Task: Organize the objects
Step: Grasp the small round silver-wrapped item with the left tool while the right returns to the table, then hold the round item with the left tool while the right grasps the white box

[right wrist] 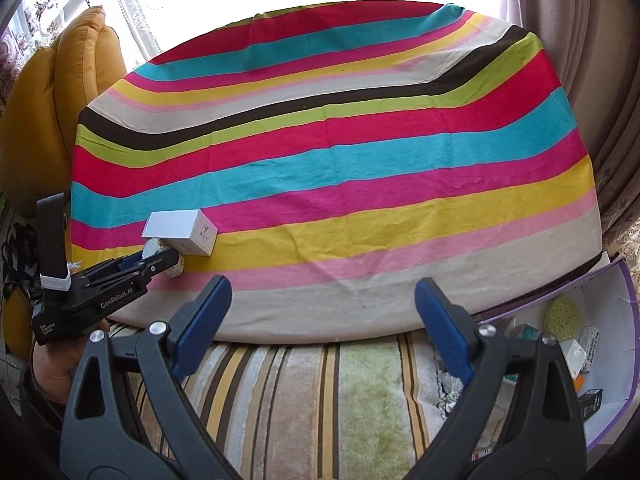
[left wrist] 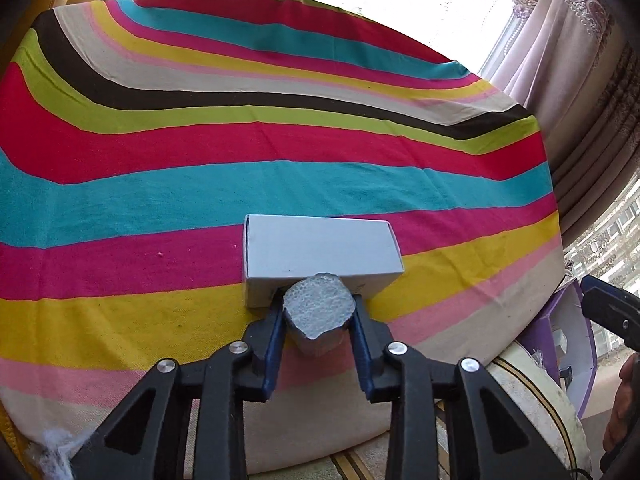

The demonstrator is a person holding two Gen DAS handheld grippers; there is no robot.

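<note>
My left gripper [left wrist: 318, 298] is shut on a white foam lump [left wrist: 318, 316], its blue pads pressing on both sides. The lump sits low over the striped cloth [left wrist: 280, 140], right against the near side of a white cardboard box [left wrist: 320, 252]. The right wrist view shows the same left gripper [right wrist: 160, 258] at the far left with the foam lump [right wrist: 151, 246] beside the white box [right wrist: 182, 232], which has small print on its end face. My right gripper [right wrist: 322, 282] stands open over the cloth's near edge with nothing between its fingers.
The striped cloth [right wrist: 340, 160] covers a round table. A purple-edged bin [right wrist: 612, 312] at the lower right holds a yellow sponge [right wrist: 562, 314] and several small boxes. A striped rug [right wrist: 320, 400] lies below, a yellow cushion [right wrist: 80, 80] at the left, and curtains [right wrist: 580, 40] at the right.
</note>
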